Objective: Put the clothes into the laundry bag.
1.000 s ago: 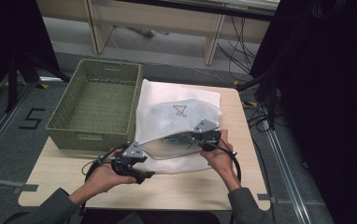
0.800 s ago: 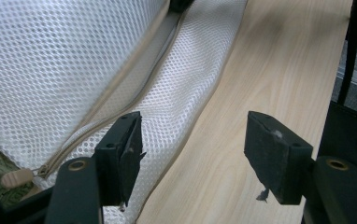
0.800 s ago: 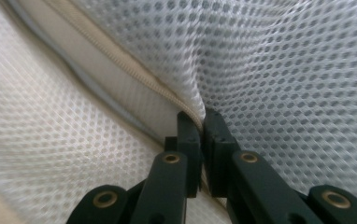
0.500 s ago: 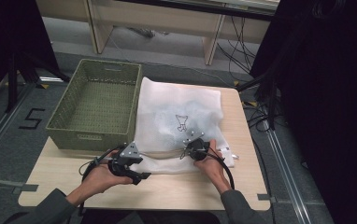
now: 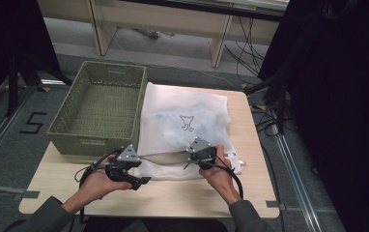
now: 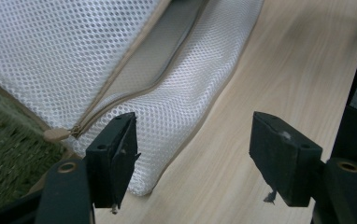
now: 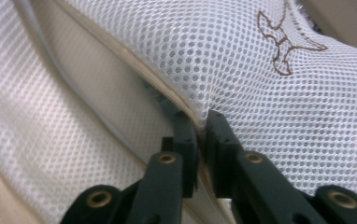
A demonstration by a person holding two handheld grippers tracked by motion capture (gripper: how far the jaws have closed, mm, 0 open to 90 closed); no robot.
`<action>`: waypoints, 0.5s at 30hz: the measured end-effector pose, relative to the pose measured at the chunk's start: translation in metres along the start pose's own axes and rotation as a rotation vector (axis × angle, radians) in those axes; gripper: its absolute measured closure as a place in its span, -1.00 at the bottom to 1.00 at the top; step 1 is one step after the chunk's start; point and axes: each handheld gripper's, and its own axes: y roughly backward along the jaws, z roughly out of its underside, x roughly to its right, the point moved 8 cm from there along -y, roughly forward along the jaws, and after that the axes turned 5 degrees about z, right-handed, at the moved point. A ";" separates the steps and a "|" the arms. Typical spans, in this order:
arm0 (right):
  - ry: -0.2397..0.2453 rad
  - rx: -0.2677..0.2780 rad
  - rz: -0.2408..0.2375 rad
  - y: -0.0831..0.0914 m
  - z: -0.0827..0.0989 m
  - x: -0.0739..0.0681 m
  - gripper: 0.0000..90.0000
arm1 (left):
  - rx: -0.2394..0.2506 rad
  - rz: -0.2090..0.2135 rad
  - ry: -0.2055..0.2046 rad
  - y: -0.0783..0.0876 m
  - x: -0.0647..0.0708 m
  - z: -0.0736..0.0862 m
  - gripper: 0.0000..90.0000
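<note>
A white mesh laundry bag [image 5: 187, 104] with a small brown logo [image 5: 187, 123] lies flat on the wooden table [image 5: 173, 198]. Its zipped opening runs along the near edge. My right gripper [image 5: 195, 155] is shut on the upper edge of that opening, with mesh [image 7: 284, 107] pinched between its jaws [image 7: 200, 123]. My left gripper [image 5: 133, 178] stands open at the bag's near left corner [image 6: 153, 182], and nothing sits between its jaws [image 6: 190, 154]. The beige zip pull [image 6: 55, 135] lies just beyond its left fingertip [image 6: 116, 154].
An empty green woven basket [image 5: 100, 104] stands on the table's left side, touching the bag's left edge. Bare tabletop runs along the near edge. Cables trail from both grippers. Dark curtains and floor cables lie to the right of the table.
My right gripper has moved towards the person and a little left, and the raised bag edge has dropped lower. The left gripper has stayed about where it was.
</note>
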 end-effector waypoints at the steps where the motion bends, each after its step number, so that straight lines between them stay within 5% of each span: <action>1: -0.043 -0.035 -0.020 -0.001 0.003 -0.006 0.93 | 0.000 0.002 0.018 0.000 0.001 0.001 -0.29; 5: -0.016 -0.109 -0.085 -0.024 0.016 -0.021 0.94 | -0.004 -0.004 0.005 0.001 -0.001 0.001 -0.30; 7: 0.007 -0.133 -0.080 -0.036 0.021 -0.026 0.95 | -0.004 0.000 0.013 0.001 0.000 0.002 -0.30; 15: -0.118 -0.119 -0.067 -0.053 0.016 -0.014 0.92 | -0.008 -0.010 0.004 0.001 -0.003 0.003 -0.30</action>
